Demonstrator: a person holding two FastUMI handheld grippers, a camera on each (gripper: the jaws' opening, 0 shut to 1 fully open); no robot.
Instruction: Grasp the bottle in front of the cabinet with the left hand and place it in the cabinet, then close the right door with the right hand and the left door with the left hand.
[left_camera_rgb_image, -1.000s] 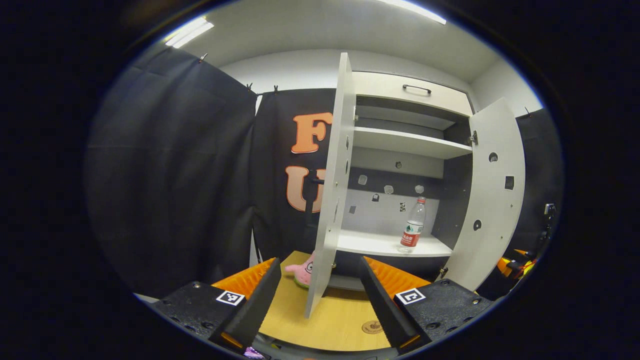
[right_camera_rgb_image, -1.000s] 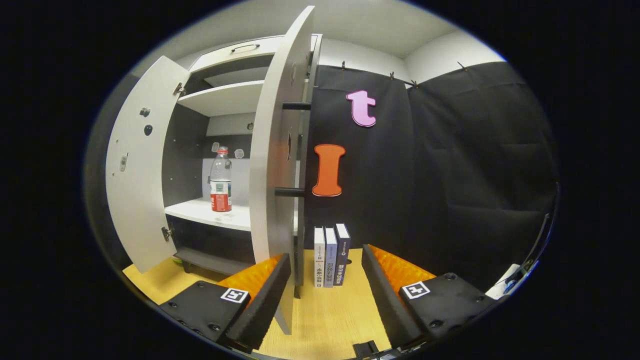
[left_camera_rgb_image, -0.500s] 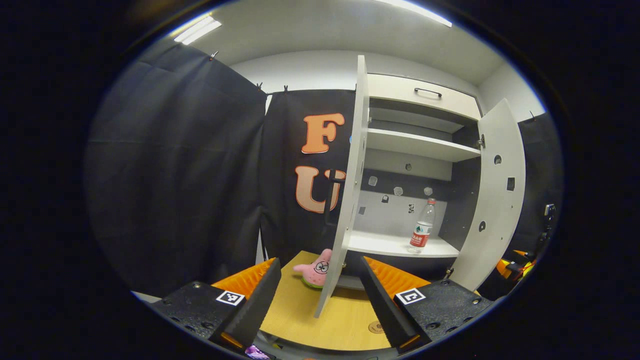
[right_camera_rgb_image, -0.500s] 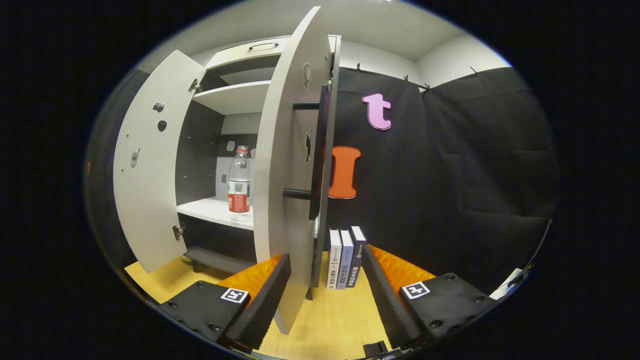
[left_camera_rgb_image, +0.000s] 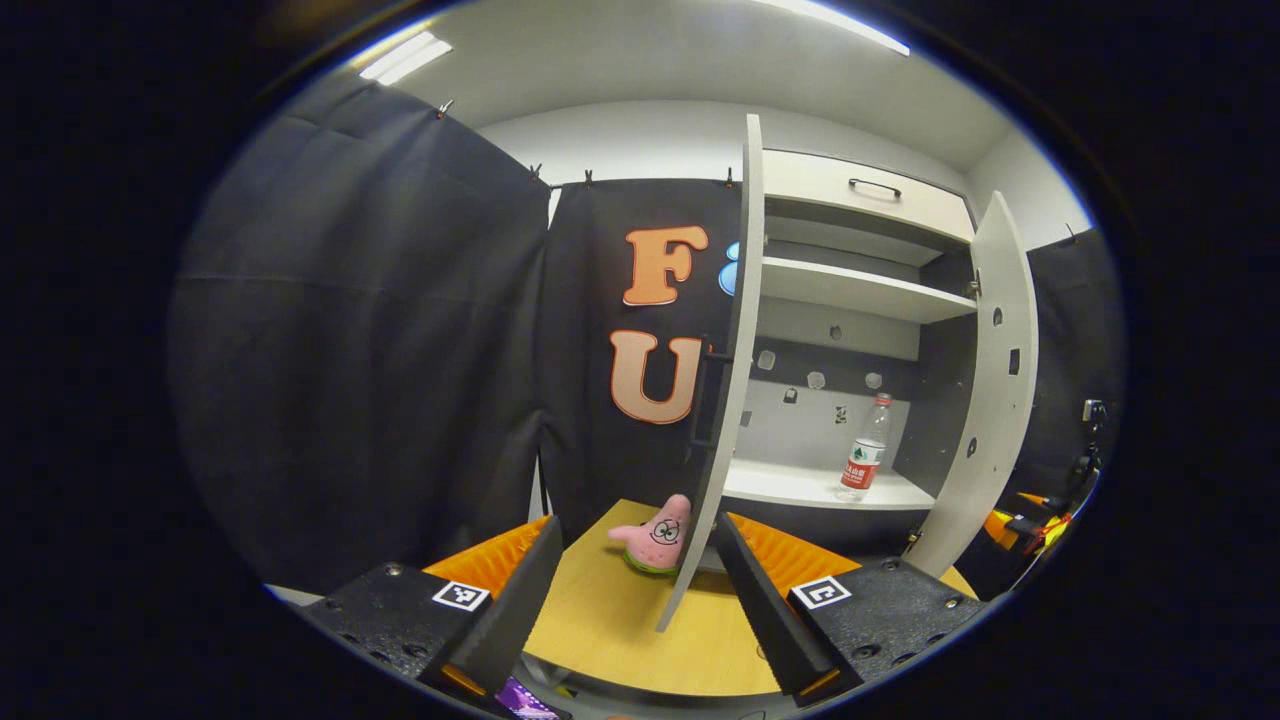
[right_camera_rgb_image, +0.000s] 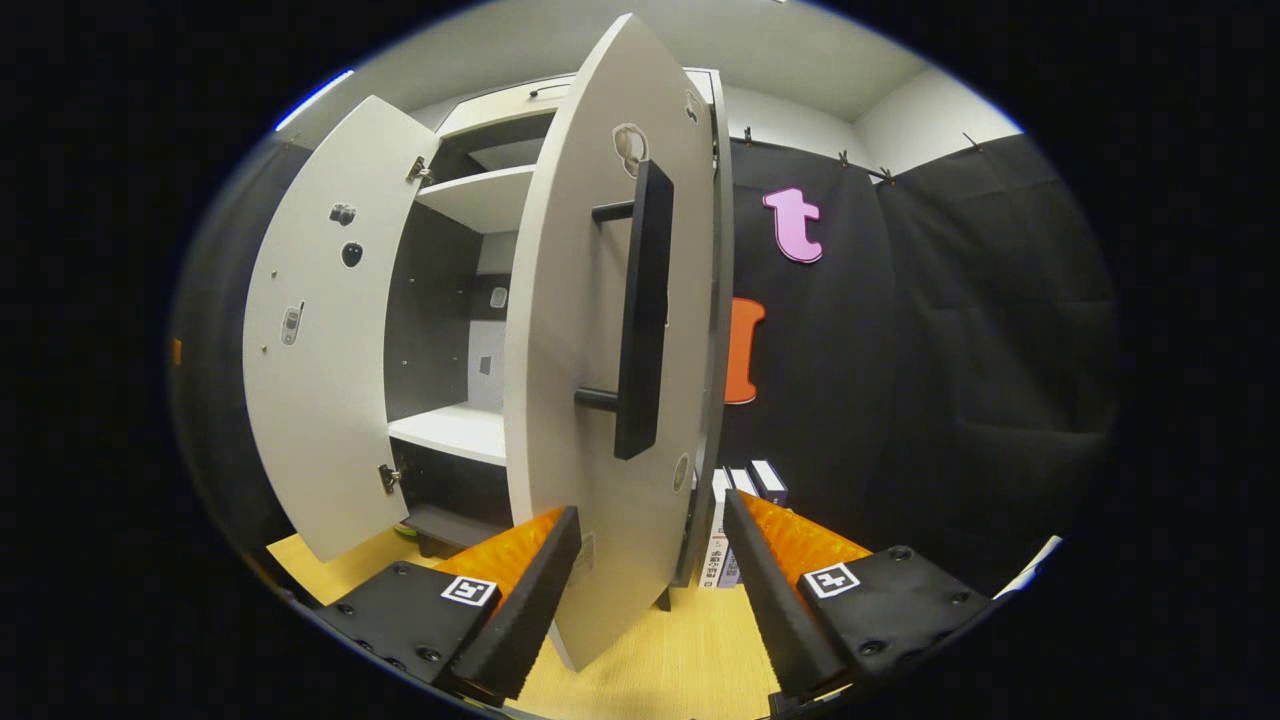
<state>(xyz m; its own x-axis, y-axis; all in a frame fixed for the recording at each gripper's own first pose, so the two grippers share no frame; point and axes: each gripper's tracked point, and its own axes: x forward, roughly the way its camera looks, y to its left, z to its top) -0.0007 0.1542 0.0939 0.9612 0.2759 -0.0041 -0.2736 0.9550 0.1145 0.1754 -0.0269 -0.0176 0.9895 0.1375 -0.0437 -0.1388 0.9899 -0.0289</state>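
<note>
The clear plastic bottle with the red label (left_camera_rgb_image: 865, 462) stands upright on the lower white shelf (left_camera_rgb_image: 800, 488) of the white two-door cabinet (left_camera_rgb_image: 860, 190), long axis vertical, cap pointing up, near the shelf's right end, so the placing step looks done. The step in hand appears to be closing the right door (right_camera_rgb_image: 590, 400): in the right gripper view its outer face with the long black bar handle (right_camera_rgb_image: 642, 310) stands just ahead of the right claw (right_camera_rgb_image: 650, 575), whose fingers are spread with nothing between them. The next move calls for pushing that panel in toward the cabinet front until it seats. The left claw (left_camera_rgb_image: 635, 590) is likewise spread and empty above the pale wooden counter (left_camera_rgb_image: 610, 640), and the left door (left_camera_rgb_image: 722, 400), seen nearly edge-on, is wide open, awaiting its turn.
</note>
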